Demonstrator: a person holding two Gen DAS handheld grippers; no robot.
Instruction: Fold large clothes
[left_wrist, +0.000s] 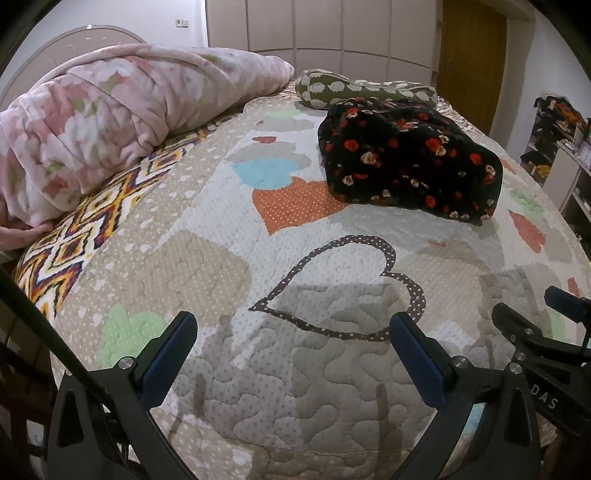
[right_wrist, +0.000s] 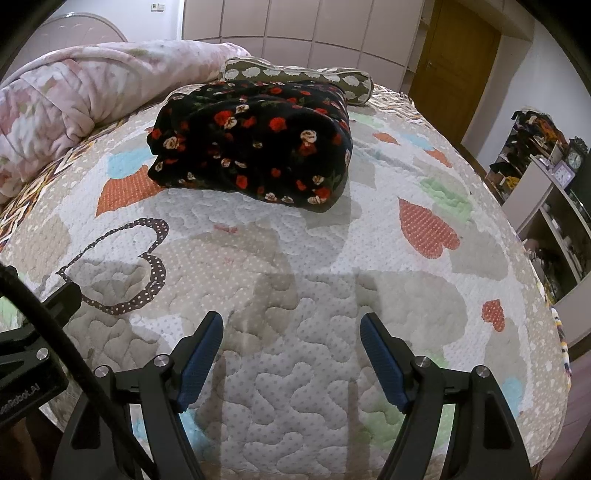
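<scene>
A black garment with red and cream flowers (left_wrist: 410, 158) (right_wrist: 255, 144) lies folded into a thick bundle on the quilted bedspread (left_wrist: 229, 229) (right_wrist: 314, 258), towards the far side of the bed. My left gripper (left_wrist: 291, 325) hovers open over the near part of the bed, well short of the garment, with nothing between its blue pads. My right gripper (right_wrist: 291, 325) is open too, empty, just to the right of the left one and equally far from the bundle. Part of the right gripper (left_wrist: 535, 332) shows at the edge of the left wrist view.
A pink floral blanket (left_wrist: 110, 118) (right_wrist: 74, 92) is heaped at the left by the headboard. An olive bolster with white sheep shapes (left_wrist: 354, 90) (right_wrist: 295, 77) lies behind the garment. Cluttered shelves (right_wrist: 546, 177) stand right of the bed, a wooden door (right_wrist: 458, 59) beyond.
</scene>
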